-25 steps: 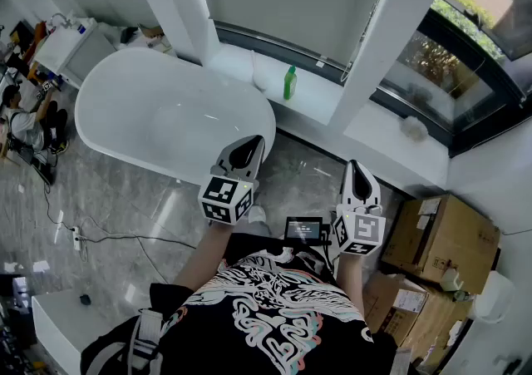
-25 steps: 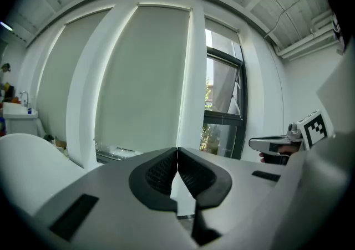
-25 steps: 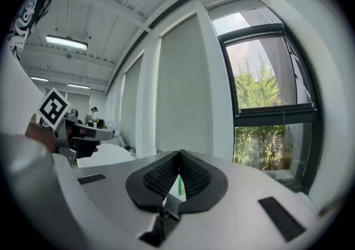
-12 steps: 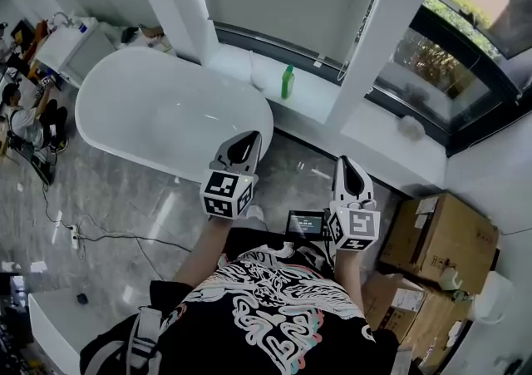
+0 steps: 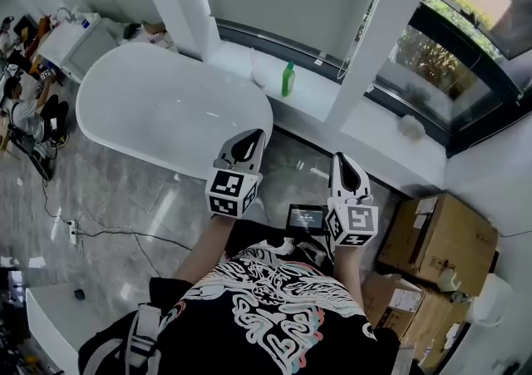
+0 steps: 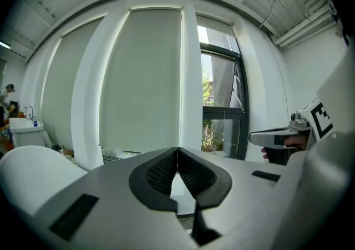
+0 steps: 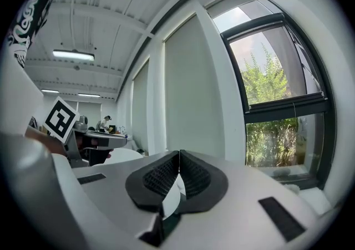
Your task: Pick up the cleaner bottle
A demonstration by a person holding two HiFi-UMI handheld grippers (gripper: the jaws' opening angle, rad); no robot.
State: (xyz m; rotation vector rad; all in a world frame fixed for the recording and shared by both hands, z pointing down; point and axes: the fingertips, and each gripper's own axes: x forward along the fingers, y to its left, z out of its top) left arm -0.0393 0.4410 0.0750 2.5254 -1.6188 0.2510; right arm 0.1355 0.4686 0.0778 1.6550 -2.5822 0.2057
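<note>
Since the left hand-held gripper [image 5: 252, 142] and right hand-held gripper [image 5: 344, 164] are pinched together, empty, better open 1 before reaching the bottle [image 5: 288, 80].

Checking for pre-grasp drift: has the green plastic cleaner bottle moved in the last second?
No. The green plastic cleaner bottle stands where it did on the white window ledge, left of the white pillar.

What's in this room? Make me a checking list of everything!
Surface: white window ledge carries the bottle.
Job's things: green cleaner bottle upright on the ledge, untouched.
Clutter: cardboard boxes at the right.
Grippers: left gripper shut, empty; right gripper shut, empty; both short of the bottle.
Cables: cable and power strip on the floor, left.
Surroundings: white bathtub, big window, person far left.
</note>
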